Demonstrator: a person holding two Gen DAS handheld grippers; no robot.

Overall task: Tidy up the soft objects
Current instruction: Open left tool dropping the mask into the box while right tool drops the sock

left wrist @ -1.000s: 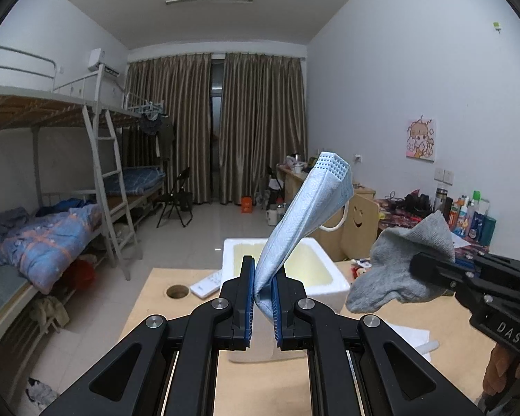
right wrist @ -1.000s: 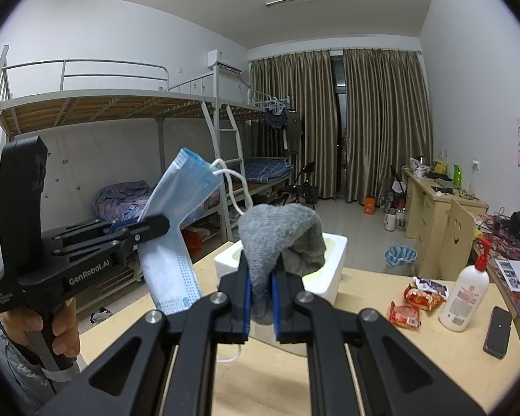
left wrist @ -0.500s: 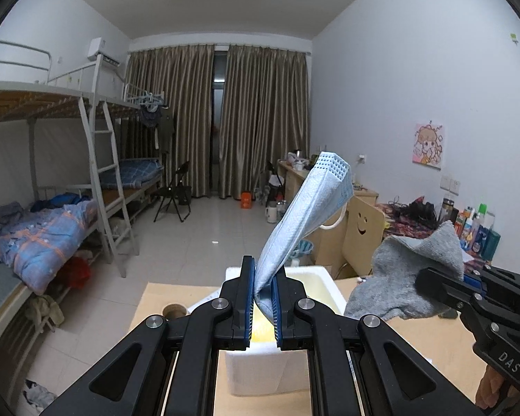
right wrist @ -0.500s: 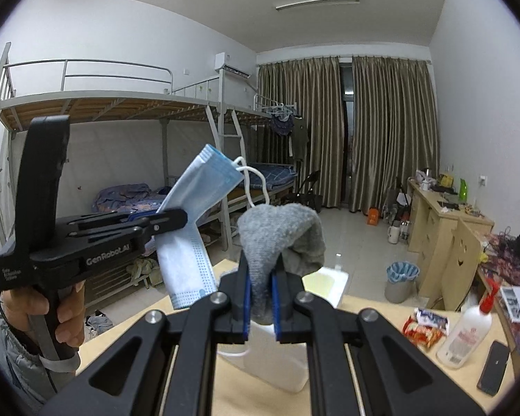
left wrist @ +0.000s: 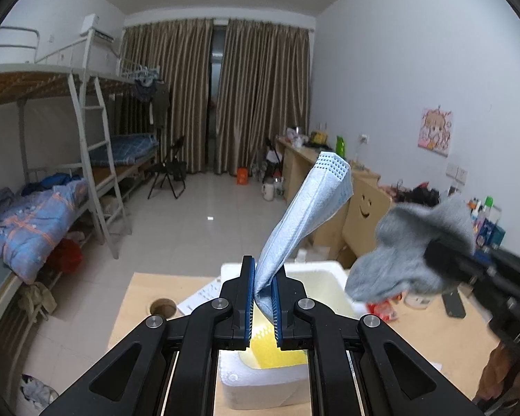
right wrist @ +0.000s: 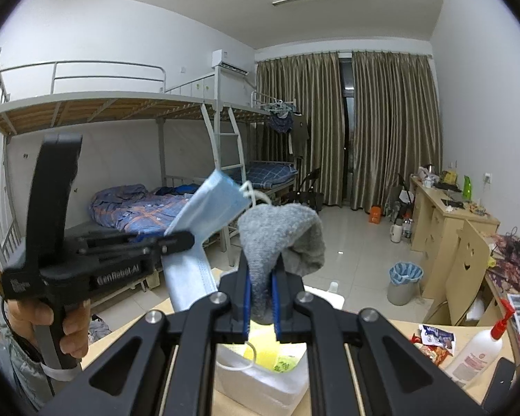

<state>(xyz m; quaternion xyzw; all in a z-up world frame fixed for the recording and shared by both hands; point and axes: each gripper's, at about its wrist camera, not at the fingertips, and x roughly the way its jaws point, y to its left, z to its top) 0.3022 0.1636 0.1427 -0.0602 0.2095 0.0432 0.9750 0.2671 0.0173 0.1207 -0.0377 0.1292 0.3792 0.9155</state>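
My left gripper point(left wrist: 262, 298) is shut on a light blue face mask point(left wrist: 308, 215) that stands up from the jaws. My right gripper point(right wrist: 260, 303) is shut on a grey sock point(right wrist: 277, 239) that droops over the jaws. Both are held in the air over a white foam box point(left wrist: 332, 270) with a yellow inside, which sits on the wooden table point(left wrist: 426, 332). In the right wrist view the box point(right wrist: 270, 386) lies just below the jaws, with the mask point(right wrist: 204, 218) and left gripper point(right wrist: 176, 241) to the left. The sock point(left wrist: 412, 249) and right gripper show at the right of the left wrist view.
On the table are a pump bottle point(right wrist: 475, 350), snack packets point(right wrist: 433, 339), a dark phone point(left wrist: 452, 303), a white remote point(left wrist: 201, 296) and a round cable hole point(left wrist: 161, 306). A bunk bed point(left wrist: 45, 208) stands left; desks point(right wrist: 443, 215) line the right wall.
Both grippers have moved forward and over the foam box, which now lies lower and closer in both views. The mask and sock stay gripped.
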